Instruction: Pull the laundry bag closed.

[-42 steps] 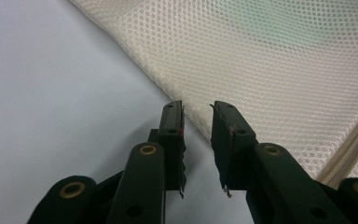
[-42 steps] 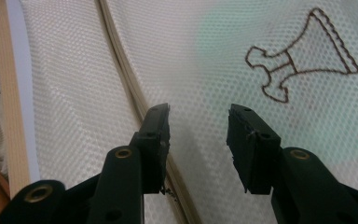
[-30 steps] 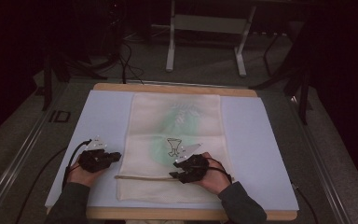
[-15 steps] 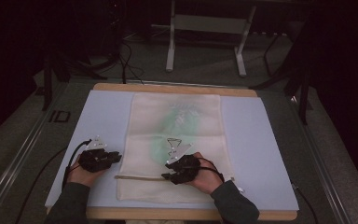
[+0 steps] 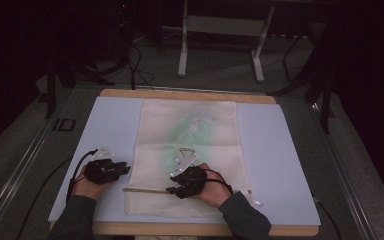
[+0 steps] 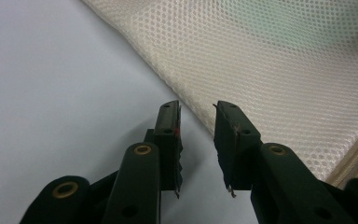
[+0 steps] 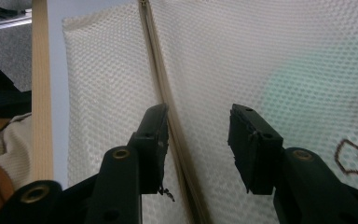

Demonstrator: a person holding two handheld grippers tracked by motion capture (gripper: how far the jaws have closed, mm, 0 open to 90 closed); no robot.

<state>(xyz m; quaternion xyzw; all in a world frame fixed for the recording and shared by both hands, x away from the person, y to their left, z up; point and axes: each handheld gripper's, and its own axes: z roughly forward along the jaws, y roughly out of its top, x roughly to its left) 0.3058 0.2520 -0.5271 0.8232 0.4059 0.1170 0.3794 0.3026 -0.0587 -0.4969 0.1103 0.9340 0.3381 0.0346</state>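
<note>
Cream mesh bag (image 5: 187, 155) lies flat, centred on the pale blue mat (image 5: 275, 160) that covers the desk (image 5: 190, 95), long side running away from the person. Fine honeycomb weave, clear in both gripper views. A faint green patch (image 5: 192, 132) shows through the mesh near the middle; what it is can't be made out. A zip (image 5: 147, 190) runs across the bag close to its near edge, with a strip of bag below it. A thin dark wire-like triangle (image 5: 186, 151) sits on the mesh just beyond the right hand, too small to identify. Right tool (image 5: 176, 189) rests on the bag at the zip, jaws apart and gripping nothing; in the right gripper view the zip (image 7: 165, 116) passes right alongside one jaw, mesh bag (image 7: 261, 56) between and beyond them, and a dark squiggle at the frame edge is cut off. Left tool (image 5: 125, 169) is on the mat just beside the bag's left edge, jaws also apart and empty; in the left gripper view the bag's edge (image 6: 186, 112) runs diagonally just ahead of the tips. Room beyond the desk is dark, only a grey frame leg (image 5: 182, 45) and cables legible.
</note>
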